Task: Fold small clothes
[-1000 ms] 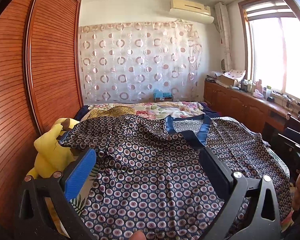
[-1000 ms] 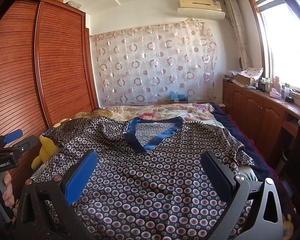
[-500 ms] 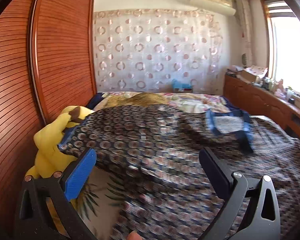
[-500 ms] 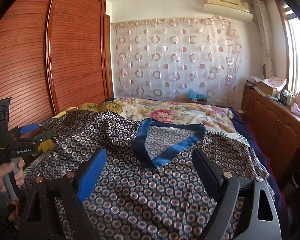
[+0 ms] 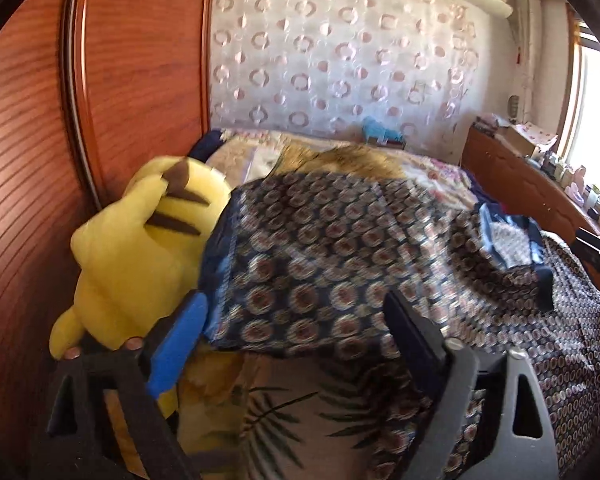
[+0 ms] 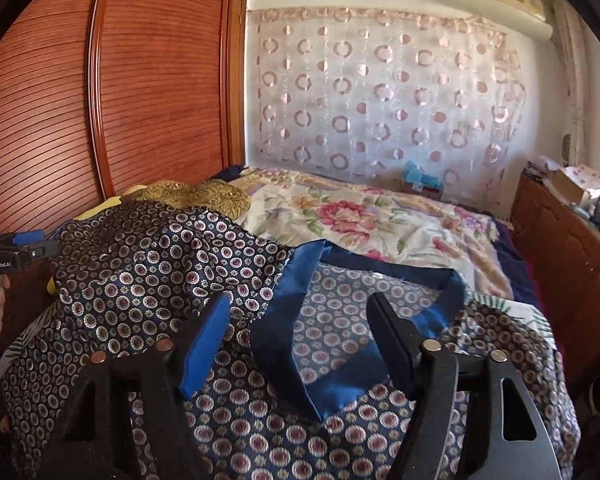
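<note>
A patterned top (image 6: 148, 264) lies spread on the bed (image 6: 380, 220), its blue collar (image 6: 300, 280) at 12 o'clock of the right gripper (image 6: 300, 340). Both the right and left gripper (image 5: 296, 320) have fingers wide apart, holding nothing; a yellow plush (image 5: 140, 256) sits at the left one's 10 o'clock.
</note>
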A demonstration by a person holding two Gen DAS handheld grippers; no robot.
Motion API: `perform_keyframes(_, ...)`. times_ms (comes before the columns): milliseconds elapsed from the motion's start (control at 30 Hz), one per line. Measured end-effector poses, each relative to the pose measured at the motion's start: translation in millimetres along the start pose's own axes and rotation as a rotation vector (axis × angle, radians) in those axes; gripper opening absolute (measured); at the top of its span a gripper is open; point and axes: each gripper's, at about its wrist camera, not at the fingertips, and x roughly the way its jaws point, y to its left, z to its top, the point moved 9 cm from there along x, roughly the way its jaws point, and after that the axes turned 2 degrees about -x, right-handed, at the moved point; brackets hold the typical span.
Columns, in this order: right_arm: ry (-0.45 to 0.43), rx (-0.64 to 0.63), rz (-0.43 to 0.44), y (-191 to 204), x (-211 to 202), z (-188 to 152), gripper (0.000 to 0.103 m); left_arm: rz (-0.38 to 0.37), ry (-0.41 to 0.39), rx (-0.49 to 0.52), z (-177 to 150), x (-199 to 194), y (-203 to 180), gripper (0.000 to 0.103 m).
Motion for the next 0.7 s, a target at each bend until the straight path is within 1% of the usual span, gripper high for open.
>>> perform_keyframes(100,0.055,-0.006,0.025,-8.2,22.6,4.4,0.067,-0.005,0.040,-0.043,-9.5,3.1,11.1,0.079)
perform_keyframes(200,0.110,-0.021,0.043,-12.6,45.2,11.9,0.067,-0.013,0.065,-0.120,-19.9,0.6,24.8,0.079)
perform_keyframes(267,0.149,-0.022,0.059,-19.8,60.6,13.6,0.067,-0.038,0.086,-0.159,-24.1,0.3,28.3,0.079)
perform_keyframes(300,0.167,-0.018,0.070,-23.6,69.2,15.0,0.066,-0.052,0.090,-0.170,-23.6,1.2,28.9,0.076)
perform_keyframes(333,0.183,-0.015,0.078,-25.3,77.4,17.4,0.063,-0.069,0.093,-0.179,-22.8,1.5,26.7,0.073)
perform_keyframes(400,0.226,-0.001,0.100,-35.7,96.0,20.9,0.058,-0.084,0.097,-0.190,-18.7,3.6,24.3,0.059)
perform_keyframes(433,0.248,0.010,0.110,-40.8,105.2,22.0,0.054,-0.094,0.097,-0.194,-16.7,3.9,22.9,0.057)
perform_keyframes(500,0.275,0.021,0.119,-47.5,122.7,27.3,0.048,-0.109,0.100,-0.201,-13.5,5.7,21.8,0.048)
perform_keyframes(567,0.299,0.031,0.120,-58.2,136.2,31.8,0.047,-0.116,0.109,-0.204,-11.0,9.6,22.4,0.045)
perform_keyframes(633,0.322,0.046,0.125,-68.9,146.6,36.0,0.039,-0.110,0.122,-0.206,-10.0,13.6,24.2,0.044)
perform_keyframes(700,0.334,0.056,0.142,-71.2,156.6,40.7,0.035,-0.098,0.127,-0.213,-9.6,15.6,29.1,0.042)
